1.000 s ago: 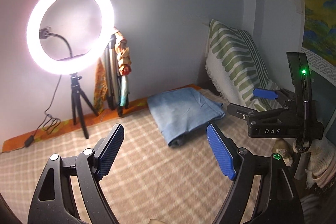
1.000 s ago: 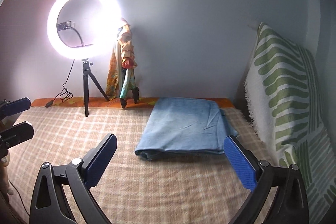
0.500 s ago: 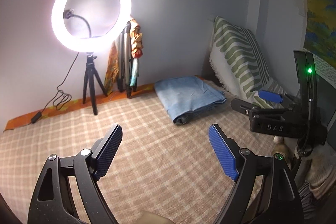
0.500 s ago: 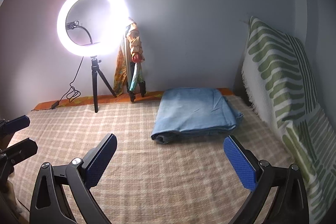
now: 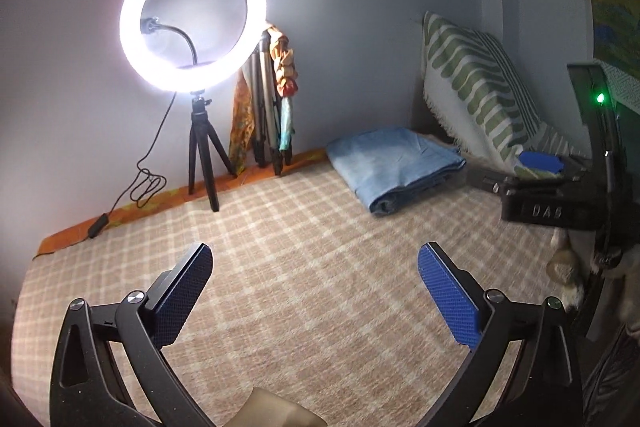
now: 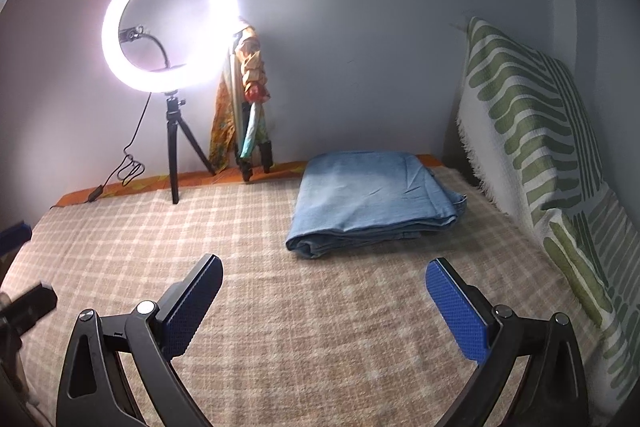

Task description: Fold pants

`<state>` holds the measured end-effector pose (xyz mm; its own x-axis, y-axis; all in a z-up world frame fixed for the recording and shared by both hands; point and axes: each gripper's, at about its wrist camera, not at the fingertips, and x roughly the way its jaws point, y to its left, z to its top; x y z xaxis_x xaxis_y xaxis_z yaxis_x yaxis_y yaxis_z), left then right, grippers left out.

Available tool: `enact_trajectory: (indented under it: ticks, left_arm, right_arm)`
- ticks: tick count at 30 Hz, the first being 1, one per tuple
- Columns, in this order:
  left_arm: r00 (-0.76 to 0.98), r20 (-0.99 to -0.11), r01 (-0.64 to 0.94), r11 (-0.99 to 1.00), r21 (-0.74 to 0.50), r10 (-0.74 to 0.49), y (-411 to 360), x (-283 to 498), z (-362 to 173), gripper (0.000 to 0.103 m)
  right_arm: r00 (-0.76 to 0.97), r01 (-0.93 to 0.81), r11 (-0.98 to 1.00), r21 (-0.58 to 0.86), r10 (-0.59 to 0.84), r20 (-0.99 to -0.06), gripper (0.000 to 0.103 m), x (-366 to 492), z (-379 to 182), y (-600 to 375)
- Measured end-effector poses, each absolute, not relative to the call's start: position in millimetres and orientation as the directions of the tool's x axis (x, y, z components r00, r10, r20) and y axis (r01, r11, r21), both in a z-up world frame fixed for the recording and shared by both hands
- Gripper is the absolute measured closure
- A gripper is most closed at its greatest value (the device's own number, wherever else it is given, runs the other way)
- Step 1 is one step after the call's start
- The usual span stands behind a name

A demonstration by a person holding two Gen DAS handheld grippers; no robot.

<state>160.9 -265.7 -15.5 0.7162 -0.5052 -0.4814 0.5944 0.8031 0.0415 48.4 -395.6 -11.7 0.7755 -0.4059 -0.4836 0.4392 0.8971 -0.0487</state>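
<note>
On checked blanket (image 6: 320, 307), folded pants (image 6: 372, 199) lie.

Count: 1 pants (image 6: 372, 199), folded, blue. 2 grippers: left (image 5: 316, 291) & right (image 6: 324, 301), 2 blue pads ea. 1 ring light (image 6: 170, 25) on 1 black tripod (image 6: 176, 151); 2nd tripod (image 6: 250, 131), silver, w/ 1 orange cloth (image 6: 224, 123) hung on it. 1 checked blanket (image 6: 280, 307). 1 green-striped throw (image 6: 532, 131). 1 cable (image 5: 148, 175) w/ 1 inline switch (image 5: 97, 225).
</note>
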Motion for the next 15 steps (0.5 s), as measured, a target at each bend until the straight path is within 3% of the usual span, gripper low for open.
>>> enact_trajectory:
  ticks: [15]
  left_arm:
    - [0.646,-0.604,0.572,0.82,-0.021,-0.466,-259,177,-39,0.001]
  right_arm:
    - [0.762,0.458,0.888,-0.033,-0.412,-0.499,0.0,55,-24,-401]
